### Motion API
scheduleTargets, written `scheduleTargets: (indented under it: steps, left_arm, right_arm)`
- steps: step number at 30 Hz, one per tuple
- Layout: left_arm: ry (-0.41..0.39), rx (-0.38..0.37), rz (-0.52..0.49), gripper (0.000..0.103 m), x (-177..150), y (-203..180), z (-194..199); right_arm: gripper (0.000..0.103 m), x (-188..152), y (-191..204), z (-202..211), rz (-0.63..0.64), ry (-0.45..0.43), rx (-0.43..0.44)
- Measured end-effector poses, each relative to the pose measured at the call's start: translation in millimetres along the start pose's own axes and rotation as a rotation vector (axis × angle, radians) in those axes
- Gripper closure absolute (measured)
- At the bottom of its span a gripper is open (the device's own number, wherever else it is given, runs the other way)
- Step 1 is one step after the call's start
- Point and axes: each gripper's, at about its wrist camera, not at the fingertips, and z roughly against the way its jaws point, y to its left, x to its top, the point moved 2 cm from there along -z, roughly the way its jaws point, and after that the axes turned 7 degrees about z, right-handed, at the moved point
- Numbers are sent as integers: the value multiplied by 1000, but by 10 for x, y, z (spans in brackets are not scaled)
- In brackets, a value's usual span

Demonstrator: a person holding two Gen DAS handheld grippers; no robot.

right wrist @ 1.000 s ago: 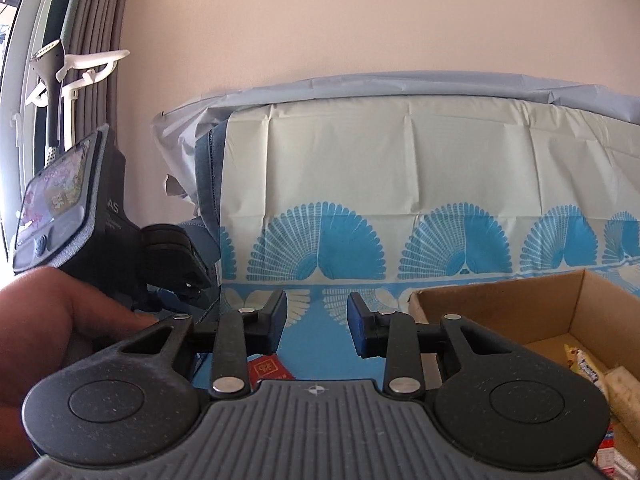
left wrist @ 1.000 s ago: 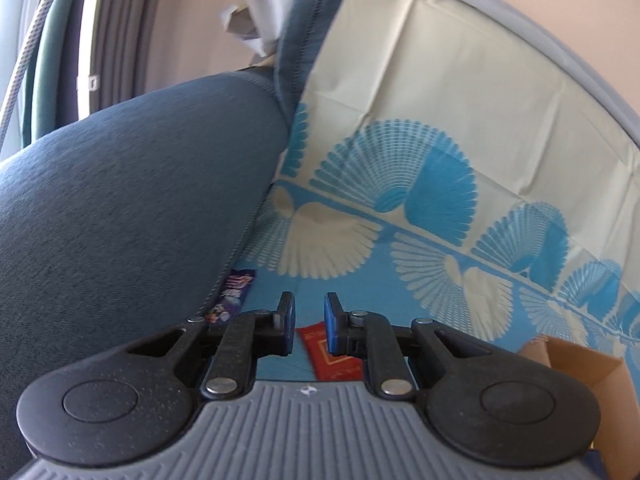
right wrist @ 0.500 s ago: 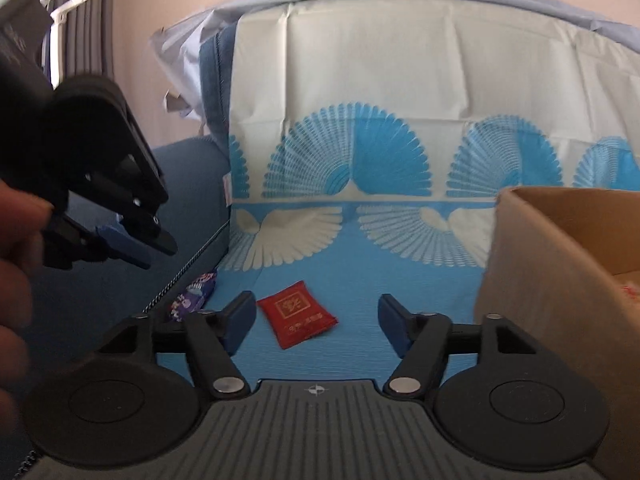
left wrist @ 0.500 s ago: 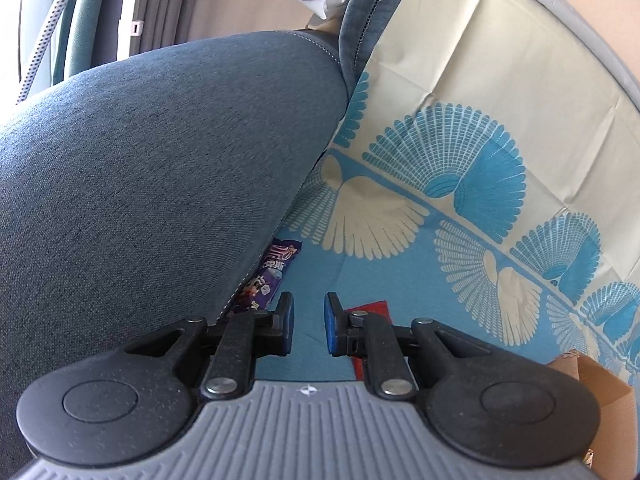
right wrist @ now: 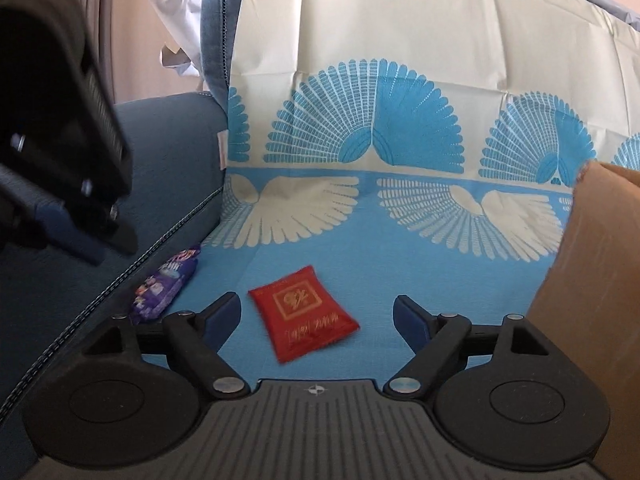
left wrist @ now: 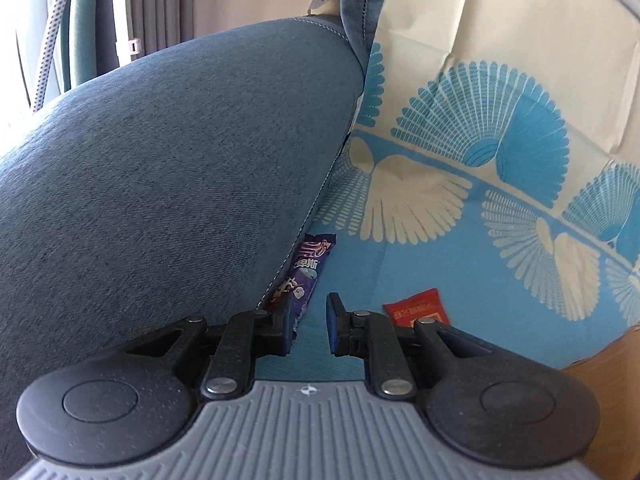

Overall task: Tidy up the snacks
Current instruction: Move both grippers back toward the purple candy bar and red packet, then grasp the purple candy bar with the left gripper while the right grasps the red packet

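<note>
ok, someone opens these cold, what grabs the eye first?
Probably the red packet, lying flat on the bright blue fan-print cloth straight ahead of the right gripper, whose jaws are opening with nothing between them. Next, the purple packet tucked along the seam of the blue sofa arm, just ahead of the left gripper. A cardboard box crowds the right edge.

A sofa seat covered by a blue cloth (right wrist: 360, 264) with white and blue fan patterns carries the things. A red snack packet (right wrist: 304, 312) lies flat near the middle. A purple snack packet (right wrist: 168, 284) lies to its left, against the denim-blue armrest (right wrist: 168, 148). A cardboard box (right wrist: 592, 280) stands at the right
</note>
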Motion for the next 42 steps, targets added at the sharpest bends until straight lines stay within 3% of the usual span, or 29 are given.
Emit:
scheduleTargets:
  steps: [6,10,12,16,17,18,22,25,27,31,34,37,40,42]
  left_arm:
    - [-7,76,-95,83,-27,-118,-135]
    - [-6,73,-76,83,14,-124,-175]
    - [-4,69,-61,83,34,-126,-180]
    - [-4,71,-42,83,70,-144,-208]
    - [-4,76,-46,83,73,-151,-226]
    - [-5,82,-51,83,76,-165,-250]
    - [-4,106,-80,83,77,-216,-370]
    - [0,155,-151,82,41,-289,-465]
    - [10,207,-236,77,-19,-368,-552]
    - [18,249,-339,52,-141,-482,-705]
    - [-15,291,-361,51,-196,-510,-788]
    - [-42,310,-342,52,-192,-512,-818]
    - [-66,379,-334,82,-183,-495,-859]
    - [-72,384,-334,87,-196,-460,-883]
  right_arm:
    - [15,31,5,-271,35,78,30]
    - [19,-4,-8,-375,29,141,88]
    - [40,-24,-60,-385,-5,148,92]
    - [57,-67,-171,-286,-72,97,65]
    - [82,-82,-215,-247,-99,77,39]
    - [97,-103,-261,-207,-127,65,2]
    - [97,-197,-425,-92,-229,49,-93]
    - [95,-220,-475,-57,-242,44,-107]
    - [94,-237,-505,-51,-236,38,-108]
    - [83,-267,-528,-24,-249,9,-105]
    - [70,-293,-548,17,-266,-7,-99]
    - [64,-312,-583,32,-292,-22,-80]
    - [60,-338,-609,46,-311,-29,-58]
    - [58,-344,-602,61,-309,-31,-45]
